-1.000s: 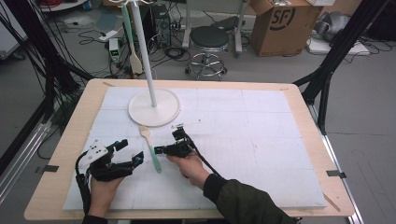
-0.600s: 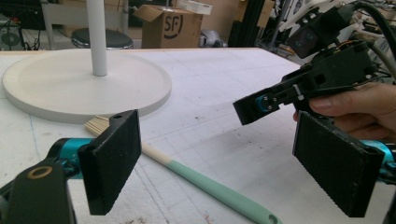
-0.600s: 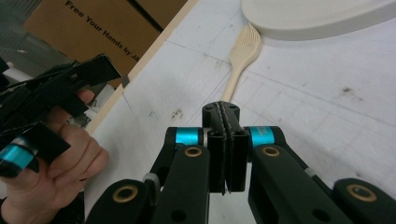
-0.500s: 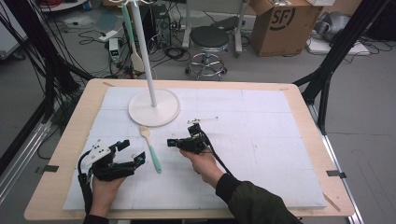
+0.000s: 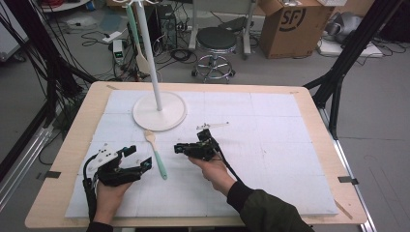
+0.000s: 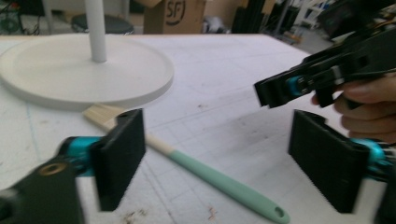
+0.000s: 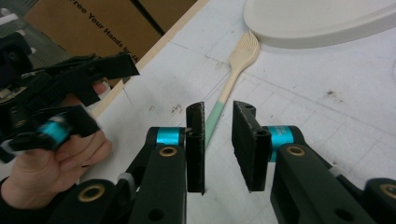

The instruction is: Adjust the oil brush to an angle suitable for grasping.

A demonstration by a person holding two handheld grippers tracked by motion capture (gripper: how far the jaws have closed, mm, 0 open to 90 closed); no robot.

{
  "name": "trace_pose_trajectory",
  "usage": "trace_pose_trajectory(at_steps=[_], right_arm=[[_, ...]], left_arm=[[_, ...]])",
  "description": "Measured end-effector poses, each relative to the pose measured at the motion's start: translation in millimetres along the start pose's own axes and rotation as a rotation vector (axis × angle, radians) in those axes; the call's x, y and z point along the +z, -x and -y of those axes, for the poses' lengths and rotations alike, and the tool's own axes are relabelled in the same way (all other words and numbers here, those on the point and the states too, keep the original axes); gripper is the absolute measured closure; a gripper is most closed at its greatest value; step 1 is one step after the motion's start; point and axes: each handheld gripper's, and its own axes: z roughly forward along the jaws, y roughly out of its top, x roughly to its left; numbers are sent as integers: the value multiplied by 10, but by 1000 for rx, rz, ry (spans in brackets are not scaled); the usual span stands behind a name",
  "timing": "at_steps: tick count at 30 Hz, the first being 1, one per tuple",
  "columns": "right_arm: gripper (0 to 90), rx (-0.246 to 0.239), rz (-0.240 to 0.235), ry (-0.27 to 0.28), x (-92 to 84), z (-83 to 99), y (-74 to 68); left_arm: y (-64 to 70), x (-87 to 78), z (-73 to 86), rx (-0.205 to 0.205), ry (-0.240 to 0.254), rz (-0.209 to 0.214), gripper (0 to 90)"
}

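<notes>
Fingers on my right gripper [image 5: 180, 148] have just been opening, nothing between them; it has backed off the spatula [image 5: 156, 153], which lies free on the counter [image 5: 290, 145]. My left gripper [image 5: 140, 158], fingers apart and closing slightly, looks next to grasp it.

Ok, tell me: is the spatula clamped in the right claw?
No, the spatula lies flat on the mat, apart from the slightly open right claw.
</notes>
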Motion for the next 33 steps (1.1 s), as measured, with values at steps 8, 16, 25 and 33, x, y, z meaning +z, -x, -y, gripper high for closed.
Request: trace_pose_trajectory(at_steps=[8, 16, 25, 33], right_arm=[[711, -13, 3, 22, -131, 21, -3], [556, -19, -4, 28, -272, 25, 15], [421, -19, 28, 37, -366, 4, 25], [431, -25, 17, 68, -453, -19, 10]], left_arm=[[-27, 113, -16, -28, -58, 11, 852], [-123, 254, 2, -72, -152, -13, 900], [-286, 458, -23, -169, -257, -46, 900], [-369, 630, -45, -214, -354, -35, 900]])
